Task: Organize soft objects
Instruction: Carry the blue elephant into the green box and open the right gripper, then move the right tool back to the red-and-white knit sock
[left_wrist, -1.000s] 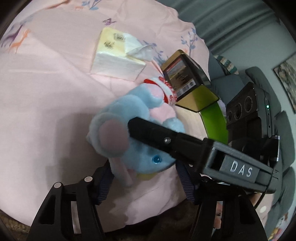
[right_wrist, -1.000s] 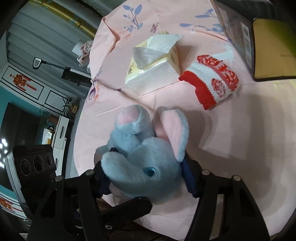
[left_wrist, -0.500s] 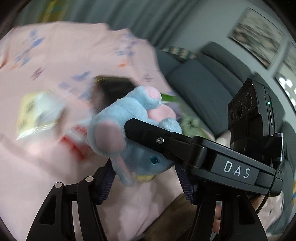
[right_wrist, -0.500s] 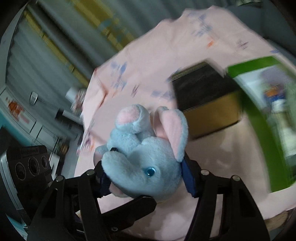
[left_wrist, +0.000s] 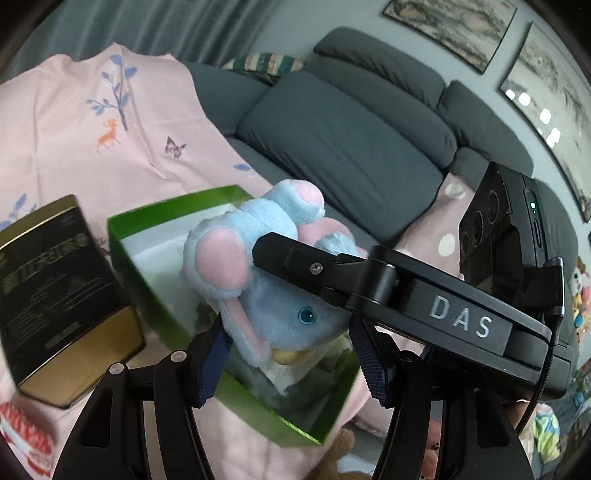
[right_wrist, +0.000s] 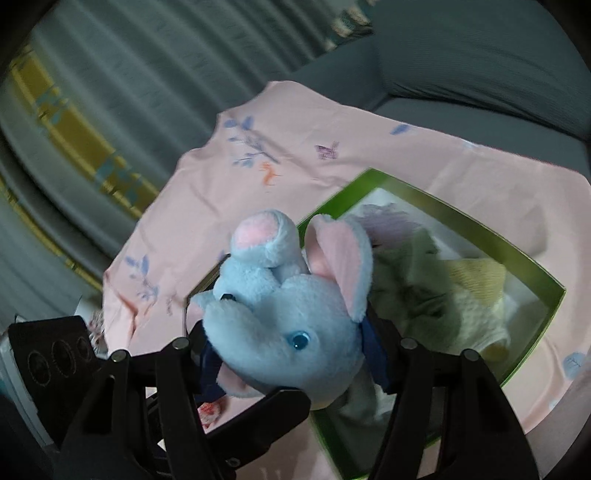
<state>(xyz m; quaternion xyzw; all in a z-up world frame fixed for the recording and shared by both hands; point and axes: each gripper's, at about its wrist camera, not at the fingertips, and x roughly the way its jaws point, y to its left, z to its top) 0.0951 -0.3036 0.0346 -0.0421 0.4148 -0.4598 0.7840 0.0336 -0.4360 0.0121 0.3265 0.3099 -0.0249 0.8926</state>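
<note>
Beside the black-and-gold tin (left_wrist: 62, 291) on the pink-clothed tabletop (left_wrist: 74, 147), the blue plush elephant (left_wrist: 266, 284) hangs above the green box (left_wrist: 155, 280) near the tabletop's sofa-side edge, pinched together by left gripper (left_wrist: 286, 354) and right gripper (right_wrist: 291, 354), apparently for dropping among the soft items inside.

Soft dim indoor light, glare spots seen on framed pictures (left_wrist: 532, 99) at two o'clock, right view smeared by motion blur, edges bent and vignetted
</note>
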